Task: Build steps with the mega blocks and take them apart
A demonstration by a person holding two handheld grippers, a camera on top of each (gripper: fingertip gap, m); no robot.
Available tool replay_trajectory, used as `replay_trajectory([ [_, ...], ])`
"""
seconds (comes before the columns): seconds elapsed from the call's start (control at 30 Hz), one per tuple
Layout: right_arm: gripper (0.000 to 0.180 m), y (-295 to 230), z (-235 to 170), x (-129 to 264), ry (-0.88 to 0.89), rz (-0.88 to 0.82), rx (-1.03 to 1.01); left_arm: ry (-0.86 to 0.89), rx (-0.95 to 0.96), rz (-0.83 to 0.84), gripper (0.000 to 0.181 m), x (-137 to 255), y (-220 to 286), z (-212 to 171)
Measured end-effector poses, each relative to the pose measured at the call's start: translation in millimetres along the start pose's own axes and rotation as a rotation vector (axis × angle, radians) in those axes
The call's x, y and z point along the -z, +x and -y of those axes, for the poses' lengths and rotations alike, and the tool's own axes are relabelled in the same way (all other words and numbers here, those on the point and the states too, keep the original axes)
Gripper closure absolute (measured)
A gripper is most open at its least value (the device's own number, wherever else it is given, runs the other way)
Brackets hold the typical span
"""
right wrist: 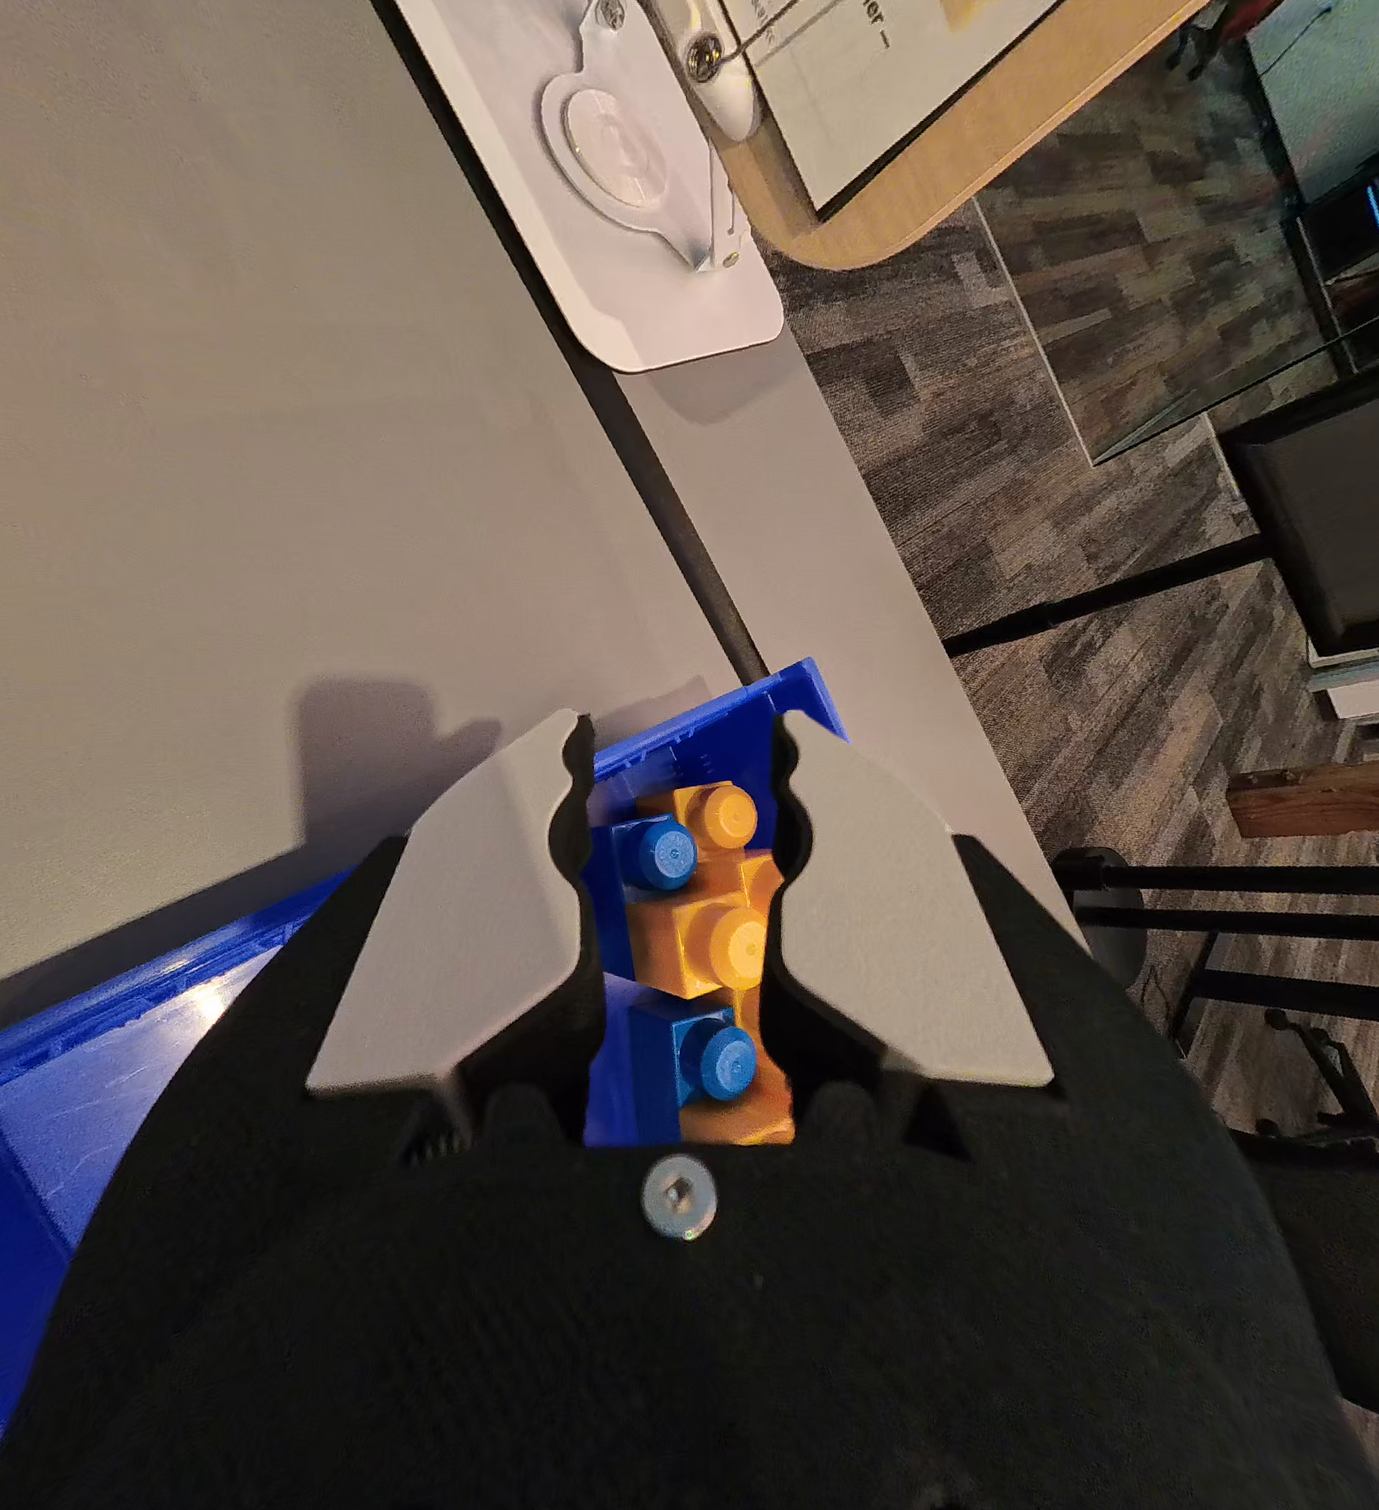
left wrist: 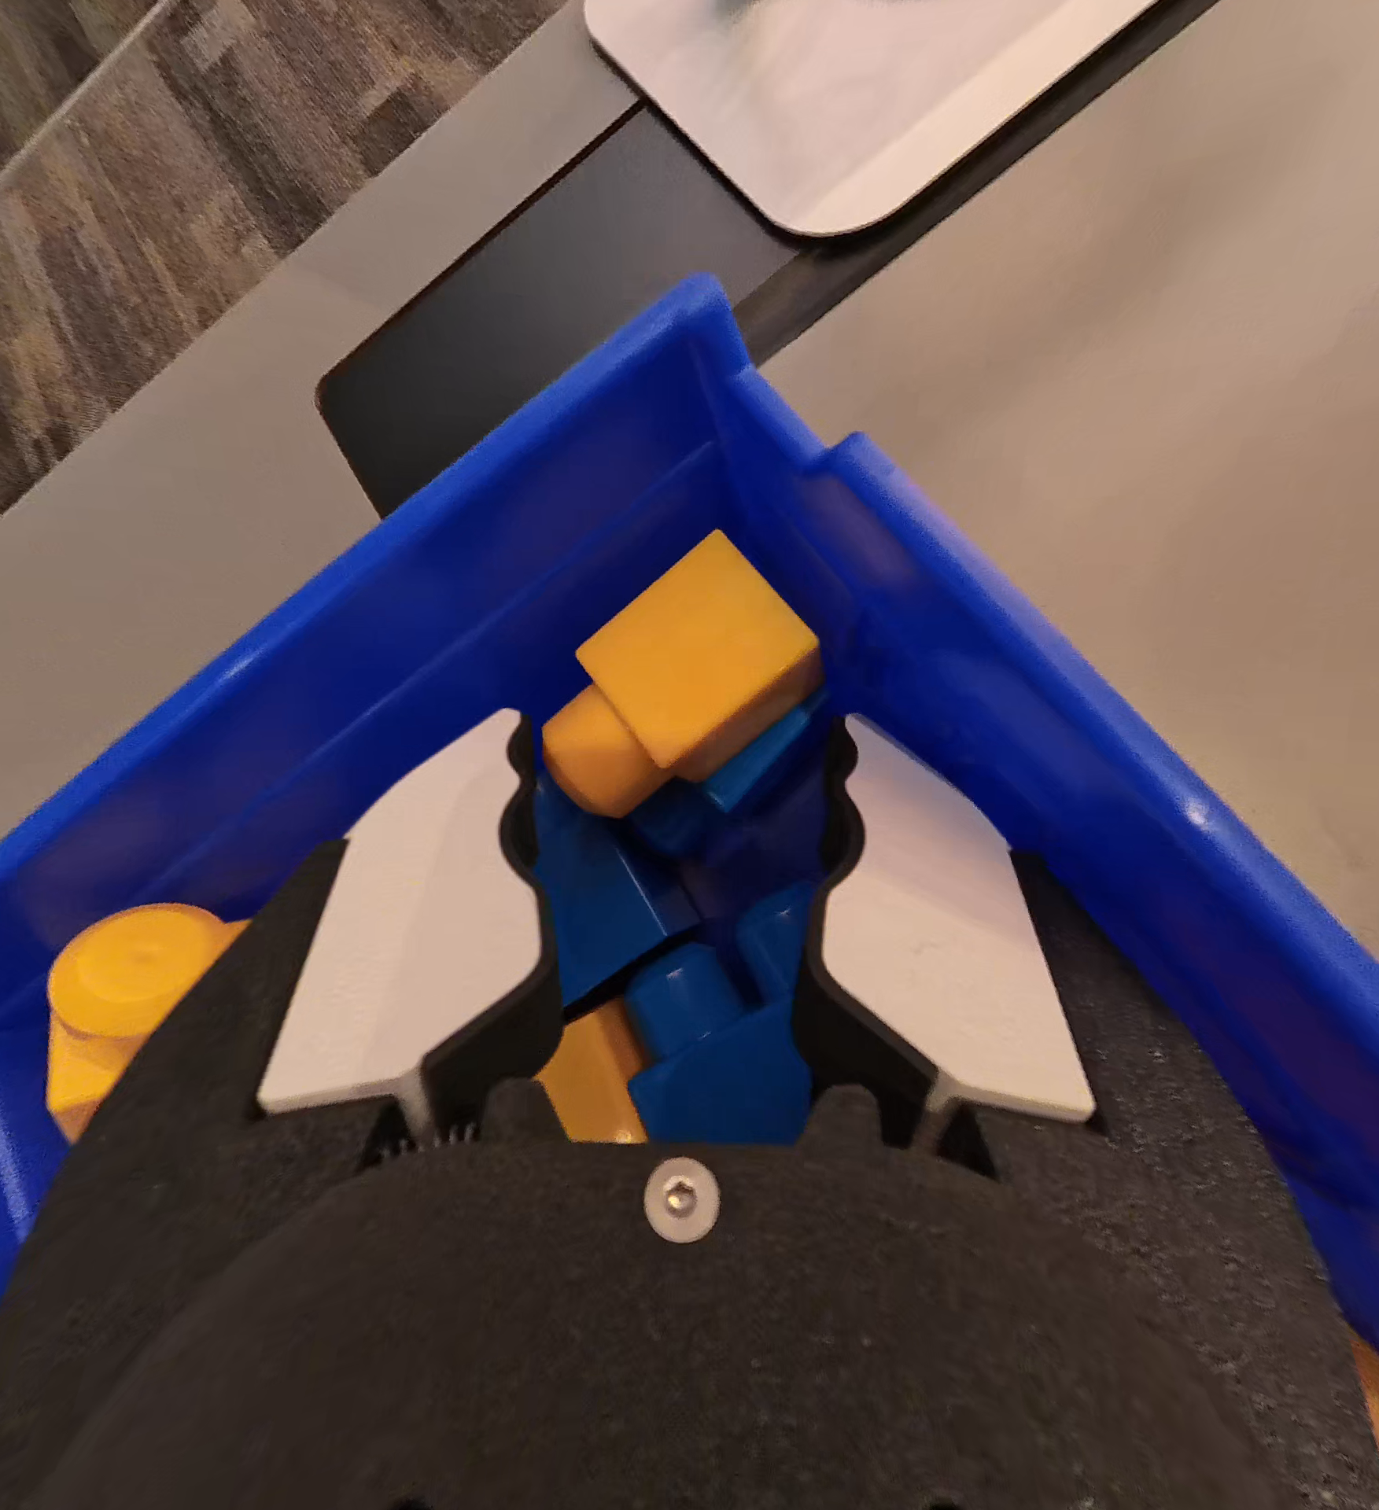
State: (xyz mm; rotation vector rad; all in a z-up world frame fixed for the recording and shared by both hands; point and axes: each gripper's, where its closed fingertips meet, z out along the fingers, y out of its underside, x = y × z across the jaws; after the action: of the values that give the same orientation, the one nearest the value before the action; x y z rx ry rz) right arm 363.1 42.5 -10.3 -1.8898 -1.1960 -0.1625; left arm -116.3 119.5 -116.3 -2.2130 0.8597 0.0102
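A blue plastic bin (left wrist: 996, 654) holds loose yellow and blue mega blocks. In the left wrist view my left gripper (left wrist: 682, 735) is down inside the bin near its far corner, its jaws wide apart. A yellow block (left wrist: 694, 670) lies in that corner just past the fingertips. Blue blocks (left wrist: 629, 899) lie between the fingers, and I cannot tell whether they touch the pads. Another yellow block (left wrist: 122, 989) lies at the left. In the right wrist view my right gripper (right wrist: 682, 727) hangs open and empty above the bin (right wrist: 97, 1103), over yellow blocks (right wrist: 710, 948) and blue blocks (right wrist: 710, 1062).
The bin stands on a grey table (right wrist: 220, 408) near its edge. A white tray (right wrist: 653, 270) with a white device lies farther along; it also shows in the left wrist view (left wrist: 833, 122), next to a black mat (left wrist: 522, 327). Carpet floor and black stool frames (right wrist: 1242, 940) lie beyond the edge. My hands' fingertips stand some 50 cm from each other.
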Motion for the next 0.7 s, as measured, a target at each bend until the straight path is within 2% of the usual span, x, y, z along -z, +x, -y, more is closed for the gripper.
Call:
replay_trajectory([
  [0.17,0.137,-2.9,-4.0,-3.9,-0.017,0.014,-0.004,0.019,0.025,-0.037,0.114,0.4,2.3,-0.5],
  [0.3,0.137,-4.7,-3.9,-4.9,-0.02,0.018,0.001,-0.047,0.023,-0.061,0.113,4.9,6.8,-11.4],
  [0.43,0.137,-6.0,-6.5,-5.5,-0.027,0.025,-0.003,-0.078,0.006,-0.081,0.12,12.7,10.4,-21.1],
  [0.7,0.137,-7.1,-4.7,-3.9,-0.018,0.028,0.0,0.009,0.024,-0.054,0.109,7.5,4.3,-9.9],
])
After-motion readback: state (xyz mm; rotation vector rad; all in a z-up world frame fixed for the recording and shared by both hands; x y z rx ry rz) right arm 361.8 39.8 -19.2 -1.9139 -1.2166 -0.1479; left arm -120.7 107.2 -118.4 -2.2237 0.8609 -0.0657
